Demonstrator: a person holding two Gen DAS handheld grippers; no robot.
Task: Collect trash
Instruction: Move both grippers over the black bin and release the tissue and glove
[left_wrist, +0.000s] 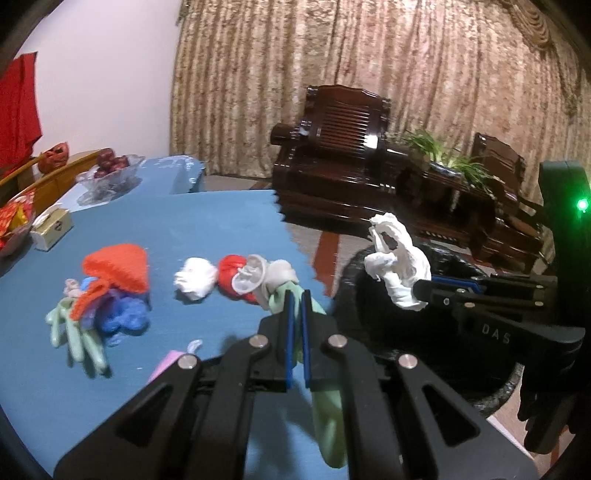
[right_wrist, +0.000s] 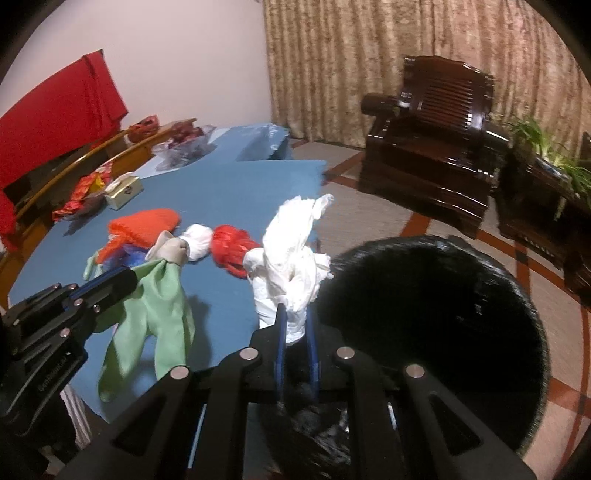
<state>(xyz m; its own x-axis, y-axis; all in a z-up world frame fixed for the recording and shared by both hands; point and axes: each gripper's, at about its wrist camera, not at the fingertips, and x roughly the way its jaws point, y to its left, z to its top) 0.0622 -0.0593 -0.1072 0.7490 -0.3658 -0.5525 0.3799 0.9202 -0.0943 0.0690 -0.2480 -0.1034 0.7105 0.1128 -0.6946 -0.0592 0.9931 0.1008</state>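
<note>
My left gripper (left_wrist: 295, 295) is shut on a pale green rubber glove (left_wrist: 327, 424), which hangs from it above the blue table's near edge; it also shows in the right wrist view (right_wrist: 159, 306). My right gripper (right_wrist: 295, 314) is shut on a crumpled white tissue (right_wrist: 291, 258), held over the rim of the black-lined trash bin (right_wrist: 443, 314); the tissue also shows in the left wrist view (left_wrist: 399, 266). On the blue table (left_wrist: 203, 221) lie a white wad (left_wrist: 194, 278), a red bag (left_wrist: 231, 277), an orange knit piece (left_wrist: 118, 267) and another green glove (left_wrist: 74, 332).
A glass bowl of fruit (left_wrist: 110, 173) and a small tissue box (left_wrist: 51, 229) stand at the table's far left. Dark wooden armchairs (left_wrist: 332, 155) and a potted plant (left_wrist: 443, 155) stand behind the bin, before a curtain. A pink scrap (left_wrist: 166, 363) lies near my left gripper.
</note>
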